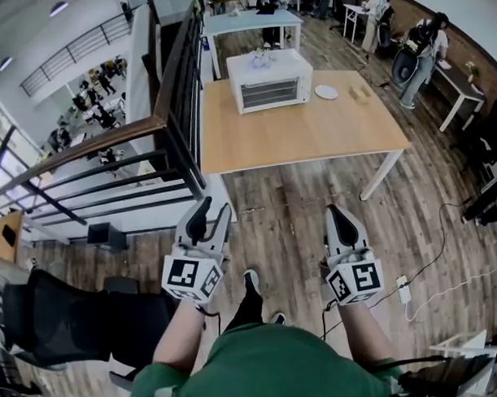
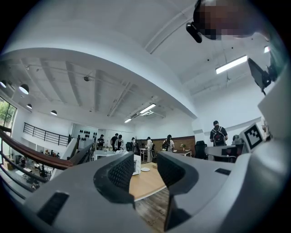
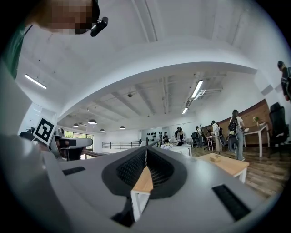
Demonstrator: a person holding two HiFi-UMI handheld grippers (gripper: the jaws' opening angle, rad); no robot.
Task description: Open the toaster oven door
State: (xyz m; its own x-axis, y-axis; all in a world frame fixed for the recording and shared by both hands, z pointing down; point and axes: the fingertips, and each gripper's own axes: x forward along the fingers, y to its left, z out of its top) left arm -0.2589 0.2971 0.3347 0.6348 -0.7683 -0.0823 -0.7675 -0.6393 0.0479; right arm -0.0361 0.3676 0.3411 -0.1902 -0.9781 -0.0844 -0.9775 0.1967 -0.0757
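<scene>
Jaws on my left gripper (image 1: 210,213) stand partly apart with only floor and table showing through the gap. Those on my right gripper (image 1: 337,213) are pressed together on themselves. Both grippers point level, side by side, over the wooden floor (image 1: 281,209) at the near side of the scene.

Far ahead sits the toaster oven (image 1: 270,80), a white box on the far part of a light wooden table (image 1: 311,138), slightly left of the table's middle. Its glass door faces me and is closed. The grippers are well apart from it: a strip of floor and then the near half of the tabletop lie between us.

Just to the right of the oven lies a small white plate (image 1: 326,91), and further right a small wooden block (image 1: 359,92). A dark railing (image 1: 173,98) runs along the table's left side and bends toward my left gripper. Near left stands a black chair (image 1: 66,322). On the floor at the near right lies a white plug with its cable (image 1: 404,290). Beyond the oven is a second white table (image 1: 250,22), and people (image 1: 422,49) stand at the far right.
</scene>
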